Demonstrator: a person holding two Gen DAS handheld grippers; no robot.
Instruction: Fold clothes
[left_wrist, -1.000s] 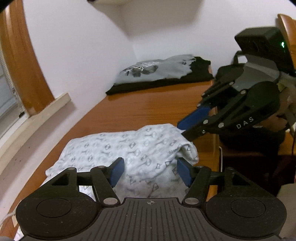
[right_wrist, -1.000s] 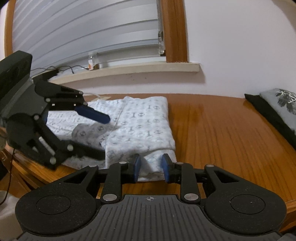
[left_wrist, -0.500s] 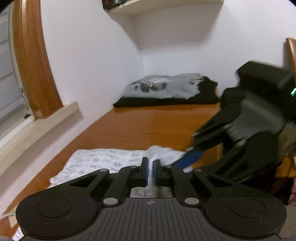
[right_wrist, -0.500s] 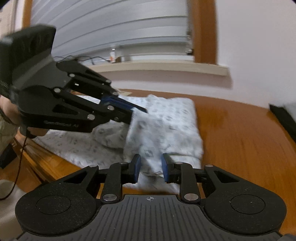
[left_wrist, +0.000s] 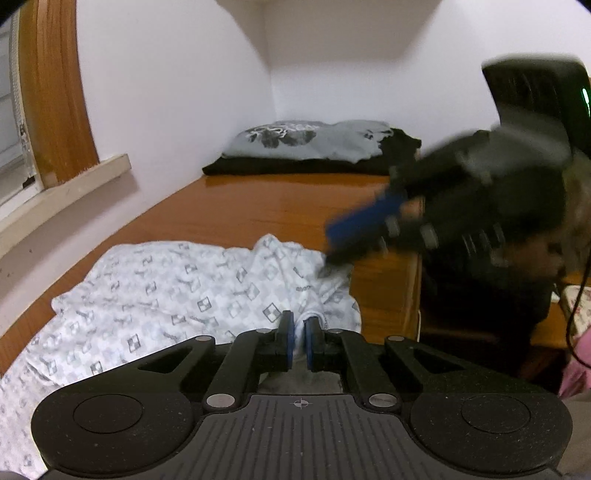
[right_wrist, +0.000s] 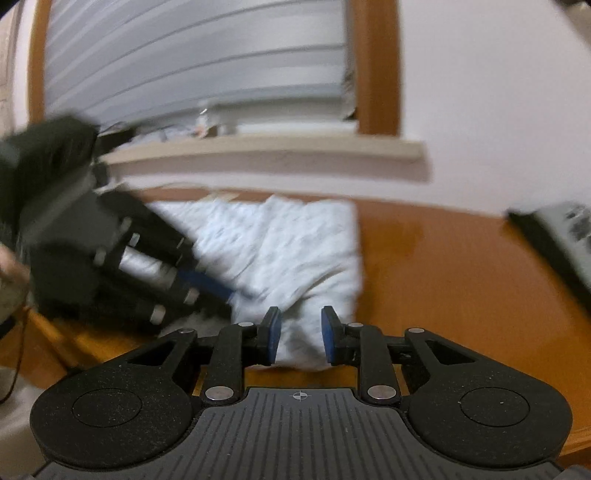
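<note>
While its blue-padded jaws pinch a ridge of fabric, the left gripper (left_wrist: 298, 338) grasps the white, grey-patterned cloth garment (left_wrist: 177, 291) at the near edge of the orange-brown wooden table (left_wrist: 266, 206). The right gripper (right_wrist: 300, 334), blurred in both views, has its jaws partly apart around the garment's near corner; whether the pads press the cloth cannot be told. That garment lies bunched and partly doubled at the table's near end, beside the window-side wall, so the folding looks only begun, with squaring and further folds to come. At the far edge sits a folded grey printed top on a folded black garment (left_wrist: 314, 147), seemingly finished. Bare wood between the two piles gives room to spread; the table's right edge drops away just beside the cloth.
</note>
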